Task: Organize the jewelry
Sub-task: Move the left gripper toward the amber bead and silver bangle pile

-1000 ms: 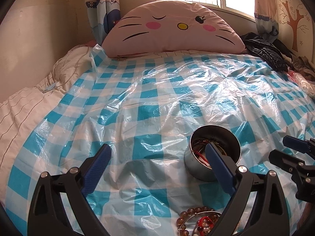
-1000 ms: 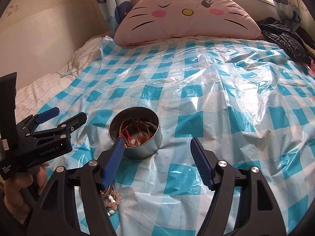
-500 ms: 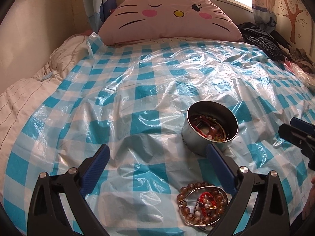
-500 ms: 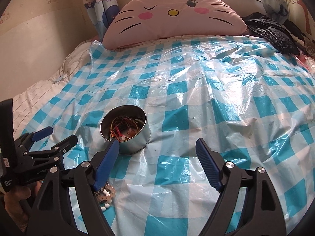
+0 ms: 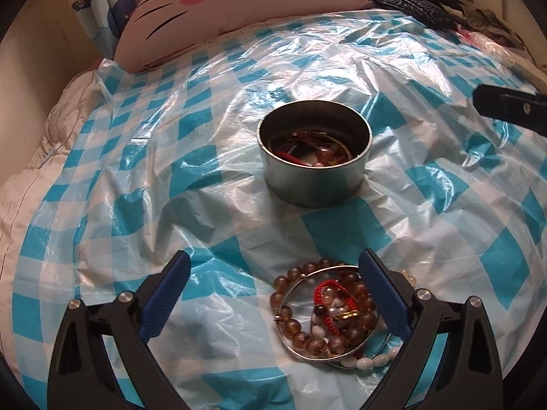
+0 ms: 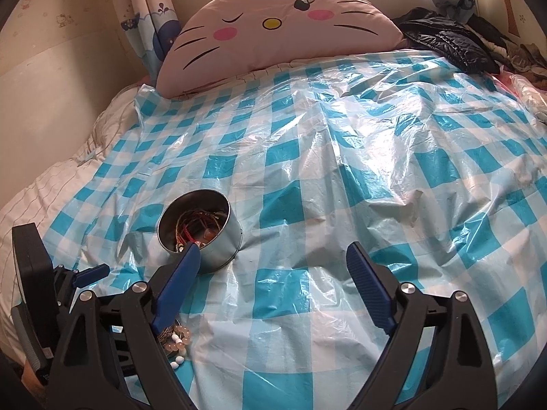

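left gripper (image 5: 273, 273) jaws wide open, empty over bracelet pile (image 5: 328, 311) just short of tin (image 5: 314, 167); next: drop, pinch one; right gripper (image 6: 273, 266) open too.

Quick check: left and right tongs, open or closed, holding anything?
Left tongs: open, holding nothing, above the bracelet pile.
Right tongs: open, holding nothing.
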The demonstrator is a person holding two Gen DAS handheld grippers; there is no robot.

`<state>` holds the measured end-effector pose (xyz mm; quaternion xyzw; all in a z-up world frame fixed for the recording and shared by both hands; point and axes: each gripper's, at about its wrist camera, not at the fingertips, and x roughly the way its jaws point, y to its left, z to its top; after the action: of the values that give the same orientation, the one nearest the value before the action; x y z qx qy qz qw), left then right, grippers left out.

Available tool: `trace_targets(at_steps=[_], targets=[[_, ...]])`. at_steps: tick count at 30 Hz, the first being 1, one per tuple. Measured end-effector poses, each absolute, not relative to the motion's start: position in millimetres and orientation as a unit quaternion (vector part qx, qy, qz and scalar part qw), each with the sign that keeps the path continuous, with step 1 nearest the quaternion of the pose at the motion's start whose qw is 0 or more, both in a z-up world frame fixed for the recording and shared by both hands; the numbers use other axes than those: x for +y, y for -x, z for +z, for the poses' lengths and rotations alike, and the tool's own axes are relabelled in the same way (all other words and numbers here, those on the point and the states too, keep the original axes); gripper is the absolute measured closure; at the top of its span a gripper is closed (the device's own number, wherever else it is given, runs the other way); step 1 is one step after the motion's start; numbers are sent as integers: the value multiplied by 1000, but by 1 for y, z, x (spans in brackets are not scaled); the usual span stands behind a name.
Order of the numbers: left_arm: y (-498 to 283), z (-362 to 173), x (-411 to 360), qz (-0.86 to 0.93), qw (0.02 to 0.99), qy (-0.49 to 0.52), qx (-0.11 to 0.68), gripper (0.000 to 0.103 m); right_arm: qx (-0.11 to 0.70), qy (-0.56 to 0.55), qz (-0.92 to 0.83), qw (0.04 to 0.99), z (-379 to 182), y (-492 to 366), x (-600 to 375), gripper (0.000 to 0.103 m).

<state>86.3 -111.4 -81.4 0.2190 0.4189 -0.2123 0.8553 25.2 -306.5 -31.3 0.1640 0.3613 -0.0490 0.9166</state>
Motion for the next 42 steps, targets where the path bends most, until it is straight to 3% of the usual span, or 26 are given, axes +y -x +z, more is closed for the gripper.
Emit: trace_targets(at_steps=[8,20,42], targets=[[-84,-97,-124,-233,830,-244,445,8,364,-164,-48,916,-33,-26,-307,19],[-92,-100,-117,-231,826,-212,469,8,360,-59,-56,929,-27,-31,-269,19],[-99,-98,-110,-217,834,-187,471,9,350,-47,-51,934,-22,-27,-268,17]])
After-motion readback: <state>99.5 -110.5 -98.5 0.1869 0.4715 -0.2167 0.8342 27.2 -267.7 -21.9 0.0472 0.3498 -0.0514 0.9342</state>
